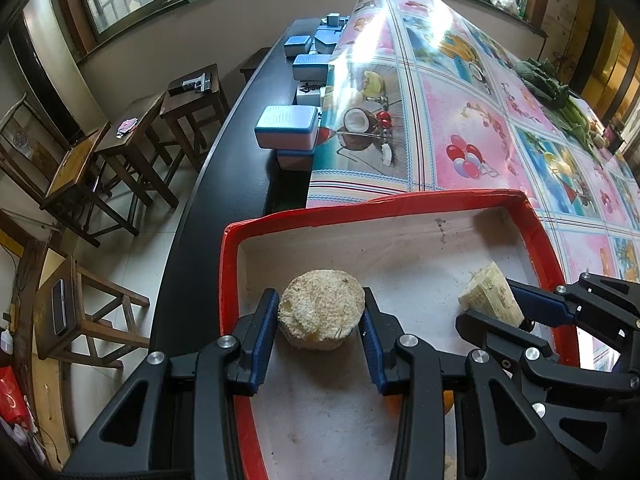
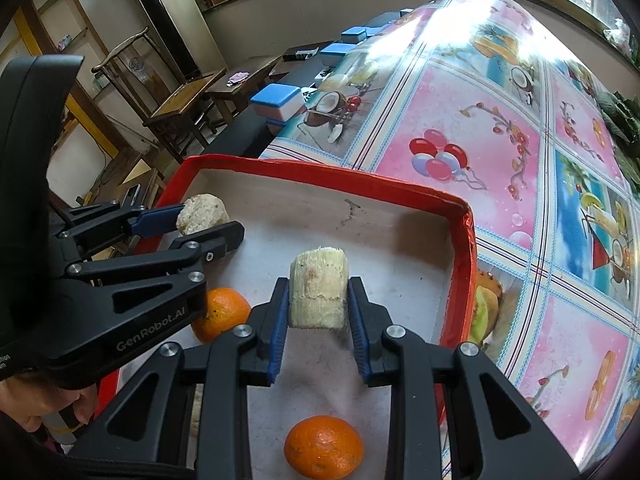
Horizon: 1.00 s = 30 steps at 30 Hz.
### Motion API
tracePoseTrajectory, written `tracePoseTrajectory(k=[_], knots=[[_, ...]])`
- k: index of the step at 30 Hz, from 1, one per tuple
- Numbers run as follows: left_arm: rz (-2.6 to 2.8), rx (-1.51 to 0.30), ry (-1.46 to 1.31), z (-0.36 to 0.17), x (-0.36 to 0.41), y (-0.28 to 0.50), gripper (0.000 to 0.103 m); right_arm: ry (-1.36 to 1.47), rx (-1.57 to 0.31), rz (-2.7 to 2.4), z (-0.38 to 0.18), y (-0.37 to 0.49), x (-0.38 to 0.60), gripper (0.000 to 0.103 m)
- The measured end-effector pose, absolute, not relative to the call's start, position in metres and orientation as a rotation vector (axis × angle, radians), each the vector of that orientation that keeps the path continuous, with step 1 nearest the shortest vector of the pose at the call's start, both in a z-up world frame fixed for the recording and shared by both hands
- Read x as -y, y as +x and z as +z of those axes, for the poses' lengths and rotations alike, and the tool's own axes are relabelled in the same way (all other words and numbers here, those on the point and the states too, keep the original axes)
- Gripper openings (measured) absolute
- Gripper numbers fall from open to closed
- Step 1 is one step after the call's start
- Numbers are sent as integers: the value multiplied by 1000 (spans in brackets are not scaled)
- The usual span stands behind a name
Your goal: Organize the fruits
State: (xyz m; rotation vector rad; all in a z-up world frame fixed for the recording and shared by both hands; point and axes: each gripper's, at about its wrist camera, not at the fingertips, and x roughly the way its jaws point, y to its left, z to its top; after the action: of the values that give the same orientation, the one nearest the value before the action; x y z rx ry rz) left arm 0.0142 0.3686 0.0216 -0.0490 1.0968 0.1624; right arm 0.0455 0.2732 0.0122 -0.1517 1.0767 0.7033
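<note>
Two claws are each closed on a pale, stringy chunk of cut cane inside the red tray (image 1: 536,236). The left claw (image 1: 322,312) is clamped on a short round chunk (image 1: 320,310), with a blue pad (image 1: 267,320) pressed to each side. The chunk is held just above the tray floor or resting on it; which one cannot be told. The right claw (image 2: 318,300) is clamped on a taller chunk (image 2: 319,288), which is held upright over the middle of the tray.

The round chunk is gripped only near its upper part, so it could be tipped out if the claw is swung fast. Its skin looks rough and crumbly, so bits could be broken off if it is squeezed harder. The taller chunk is held by its sides near the bottom. If the grip is loosened too high up, it could be dropped, and it may fall over and roll.

Two oranges are lying in the tray close by. One orange (image 2: 221,314) is just beside the left claw's arm, and the other orange (image 2: 324,447) is under the right claw. Either one could be bumped and sent rolling if a claw is lowered without care.

The two claws are near each other, so they could be knocked together. The tray sits near the edge of the picture tablecloth (image 2: 500,160), so it could be pushed off if shoved.
</note>
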Motion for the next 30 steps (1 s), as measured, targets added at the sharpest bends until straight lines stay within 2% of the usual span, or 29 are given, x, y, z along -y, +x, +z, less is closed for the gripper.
tracePoseTrajectory(k=[30], knots=[[175, -1091, -62, 22, -371, 12, 39, -158, -1082, 692, 9, 46, -276, 30]])
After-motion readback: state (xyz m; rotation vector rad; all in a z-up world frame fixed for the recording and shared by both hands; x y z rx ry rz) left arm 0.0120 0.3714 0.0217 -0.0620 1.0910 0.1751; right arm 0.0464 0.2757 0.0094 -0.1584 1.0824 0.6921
